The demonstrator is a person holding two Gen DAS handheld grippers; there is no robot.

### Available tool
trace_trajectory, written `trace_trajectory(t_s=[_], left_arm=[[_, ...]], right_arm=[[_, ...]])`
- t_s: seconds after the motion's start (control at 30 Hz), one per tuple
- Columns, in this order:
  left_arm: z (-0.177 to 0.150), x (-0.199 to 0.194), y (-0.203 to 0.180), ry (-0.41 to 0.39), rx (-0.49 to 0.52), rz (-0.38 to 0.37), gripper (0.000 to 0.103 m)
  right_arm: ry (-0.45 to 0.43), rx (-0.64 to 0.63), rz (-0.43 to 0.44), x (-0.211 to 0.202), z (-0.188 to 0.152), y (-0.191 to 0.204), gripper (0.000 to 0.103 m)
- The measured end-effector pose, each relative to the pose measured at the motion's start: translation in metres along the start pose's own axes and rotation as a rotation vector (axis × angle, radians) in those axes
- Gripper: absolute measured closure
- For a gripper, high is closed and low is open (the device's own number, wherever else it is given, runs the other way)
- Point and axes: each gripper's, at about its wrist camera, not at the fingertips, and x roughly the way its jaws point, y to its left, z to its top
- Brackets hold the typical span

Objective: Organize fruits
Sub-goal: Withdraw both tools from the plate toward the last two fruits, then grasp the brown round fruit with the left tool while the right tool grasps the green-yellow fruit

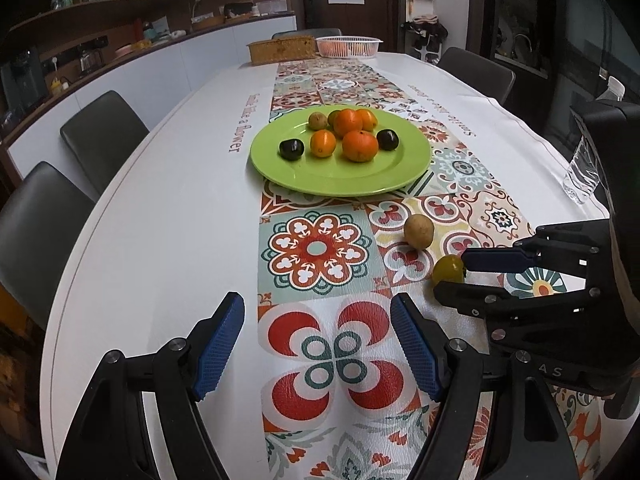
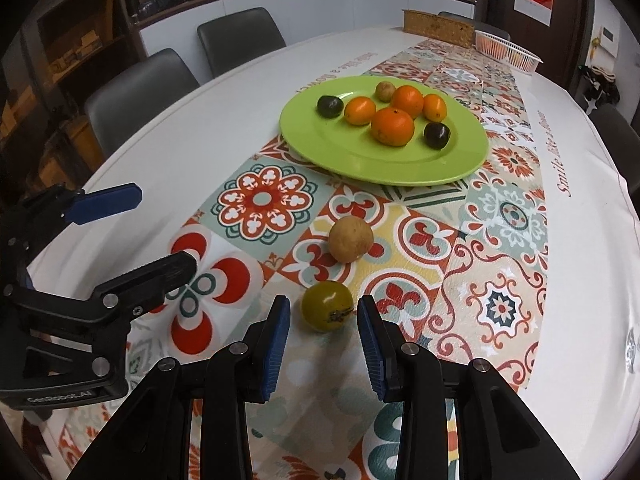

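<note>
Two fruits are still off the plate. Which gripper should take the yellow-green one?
Right. The right gripper is open with the yellow-green fruit just ahead of its fingertips; the left gripper has only bare tablecloth between its fingers.

Cloth in front of the left gripper (image 1: 316,344) lay bare up to the green plate (image 1: 340,176), w/ open white table to its left. Ahead of the right gripper (image 2: 324,344), a yellow-green fruit (image 2: 327,306) & a tan fruit (image 2: 351,239) blocked the way.
</note>
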Motion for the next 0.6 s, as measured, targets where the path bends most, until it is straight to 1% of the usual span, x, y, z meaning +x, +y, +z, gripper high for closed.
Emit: trace_trajectory(t_s=[0.2, 0.23, 0.3, 0.5, 0.6], left_arm=[[-0.001, 0.005, 0.000, 0.011, 0.003, -0.001, 0.028], [0.000, 0.006, -0.001, 0.012, 0.005, -0.003, 0.028], [0.000, 0.007, -0.002, 0.013, 0.009, -0.004, 0.028], [0.004, 0.009, -0.008, 0.013, 0.017, -0.019, 0.028], [0.007, 0.010, -0.013, 0.009, 0.023, -0.042, 0.028]], right_arm=[[0.011, -0.004, 0.002, 0.005, 0.000, 0.001, 0.067], [0.009, -0.007, 0.001, 0.005, -0.001, 0.001, 0.068], [0.001, -0.008, -0.002, 0.004, -0.001, 0.001, 0.073], [-0.017, 0.016, 0.007, -0.002, -0.004, -0.006, 0.073], [-0.033, 0.035, 0.006, -0.008, -0.005, -0.011, 0.073]])
